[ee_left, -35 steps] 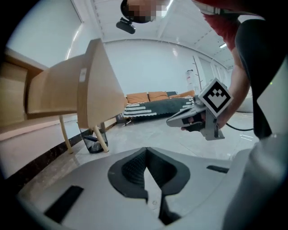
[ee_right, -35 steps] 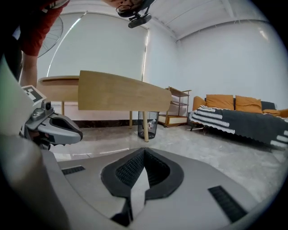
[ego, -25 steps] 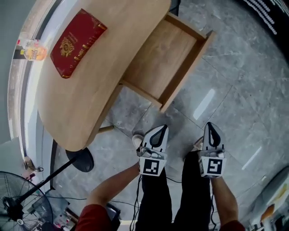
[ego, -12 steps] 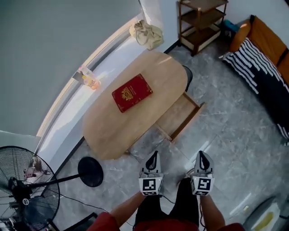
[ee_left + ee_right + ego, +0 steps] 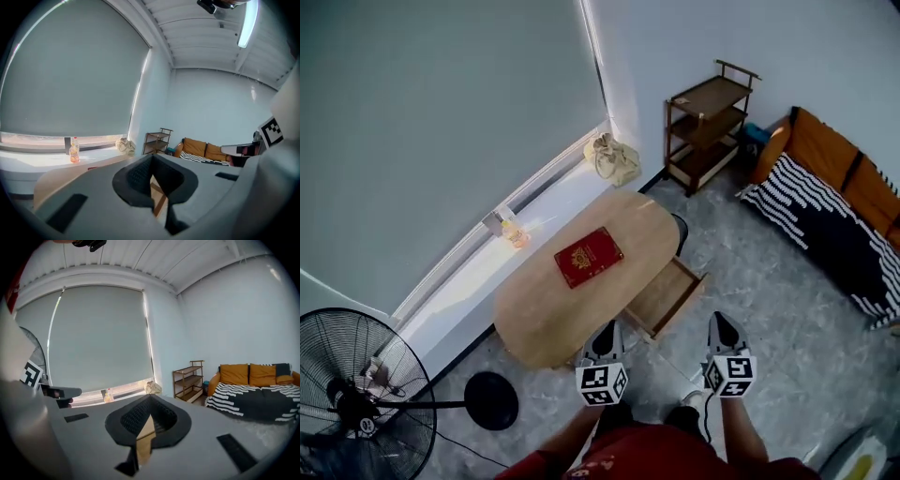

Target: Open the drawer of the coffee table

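The oval wooden coffee table (image 5: 546,314) stands by the window, far below me, with a red book (image 5: 589,256) lying on its top. Its drawer (image 5: 667,298) is pulled out toward the floor side and looks empty. My left gripper (image 5: 607,332) (image 5: 152,159) and right gripper (image 5: 717,321) (image 5: 150,399) are held high, side by side, well above and short of the drawer. Both are shut with nothing between the jaws. Each gripper view looks out level across the room, with only a sliver of wood showing between the jaws.
A standing fan (image 5: 352,398) with a round base (image 5: 490,400) is at the left. A bottle (image 5: 514,231) and a cloth bag (image 5: 615,157) sit on the window ledge. A wooden shelf (image 5: 709,122) and a sofa with a striped throw (image 5: 825,206) stand at the back right.
Both grippers and the head camera have risen a long way, so the table and drawer look much smaller and farther below. The drawer stays pulled out. Both grippers stay shut.
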{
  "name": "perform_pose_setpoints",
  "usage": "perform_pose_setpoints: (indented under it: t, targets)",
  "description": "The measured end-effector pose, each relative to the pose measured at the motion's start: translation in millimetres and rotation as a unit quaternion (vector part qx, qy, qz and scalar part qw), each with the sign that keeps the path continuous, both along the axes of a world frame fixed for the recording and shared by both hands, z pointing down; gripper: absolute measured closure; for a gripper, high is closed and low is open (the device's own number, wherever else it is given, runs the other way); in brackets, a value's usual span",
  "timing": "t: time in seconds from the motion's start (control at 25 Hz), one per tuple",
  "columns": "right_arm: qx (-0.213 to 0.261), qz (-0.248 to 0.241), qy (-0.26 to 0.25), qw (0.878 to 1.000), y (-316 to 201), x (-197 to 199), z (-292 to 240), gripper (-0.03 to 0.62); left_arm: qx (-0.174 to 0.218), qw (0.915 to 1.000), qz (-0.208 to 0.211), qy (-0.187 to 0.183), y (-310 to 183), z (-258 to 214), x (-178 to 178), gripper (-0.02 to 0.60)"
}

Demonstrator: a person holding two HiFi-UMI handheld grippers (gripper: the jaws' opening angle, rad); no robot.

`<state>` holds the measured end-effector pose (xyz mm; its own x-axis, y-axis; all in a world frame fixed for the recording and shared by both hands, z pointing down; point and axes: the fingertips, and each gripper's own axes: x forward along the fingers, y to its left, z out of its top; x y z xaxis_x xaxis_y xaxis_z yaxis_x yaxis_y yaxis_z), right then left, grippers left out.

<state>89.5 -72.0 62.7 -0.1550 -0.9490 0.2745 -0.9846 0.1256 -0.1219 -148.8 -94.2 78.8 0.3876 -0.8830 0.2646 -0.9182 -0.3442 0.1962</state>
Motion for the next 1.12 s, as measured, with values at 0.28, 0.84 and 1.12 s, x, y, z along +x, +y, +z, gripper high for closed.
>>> perform_pose_setpoints:
  t: [0.28,0.84,1.12]
  targets:
    - [0.042,-0.035,0.047,0.997,-15.7,-15.9,-103.4,0.597,0.039,0.9975,0.05,-0.032,-20.2,-93.4,0.2,0.575]
    - [0.299,-0.002,0.134,0.945,12.5,-55.7,-255.6,0.597,0.292,0.9539,0.04,-0.054,-6.3,-255.5,-27.1,0.574]
    - [0.261,-0.001,0.117,0.958,0.3,-53.4,-235.9,0.597,0.292,0.9535,0.035,-0.068,-10.7,-242.0,-27.0,0.575]
